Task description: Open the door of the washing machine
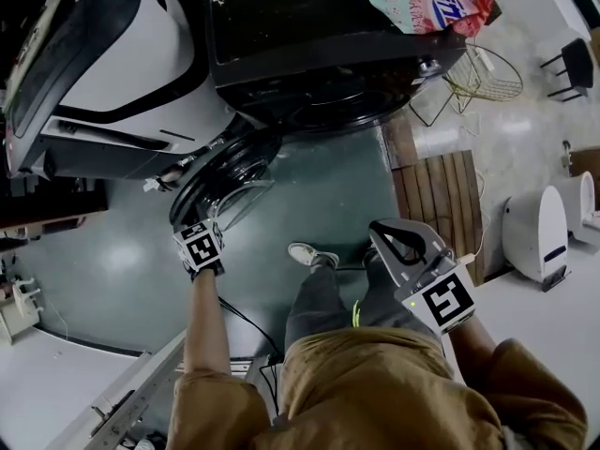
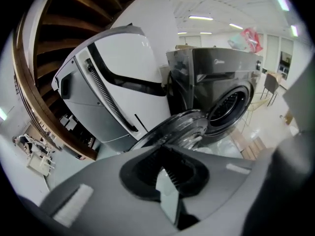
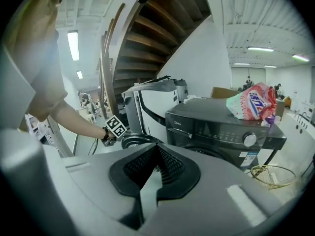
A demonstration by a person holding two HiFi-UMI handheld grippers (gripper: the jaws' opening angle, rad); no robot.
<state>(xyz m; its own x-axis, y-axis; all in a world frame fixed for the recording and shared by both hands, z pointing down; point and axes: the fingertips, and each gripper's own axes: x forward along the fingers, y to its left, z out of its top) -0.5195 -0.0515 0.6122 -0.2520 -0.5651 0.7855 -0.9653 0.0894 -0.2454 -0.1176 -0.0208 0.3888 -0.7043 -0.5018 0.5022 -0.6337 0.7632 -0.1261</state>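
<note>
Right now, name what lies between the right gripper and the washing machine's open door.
The person's white shoe and bare green floor, between right gripper and door, in the head view.

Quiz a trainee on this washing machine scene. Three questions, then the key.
1. True or false: the door of the washing machine is closed.
2. What lies on top of the machine? A) a towel B) a pink bag C) a shoe
3. Which gripper is nearer the door?

Key: 1 false, it stands open; 2 B; 3 the left gripper.
</note>
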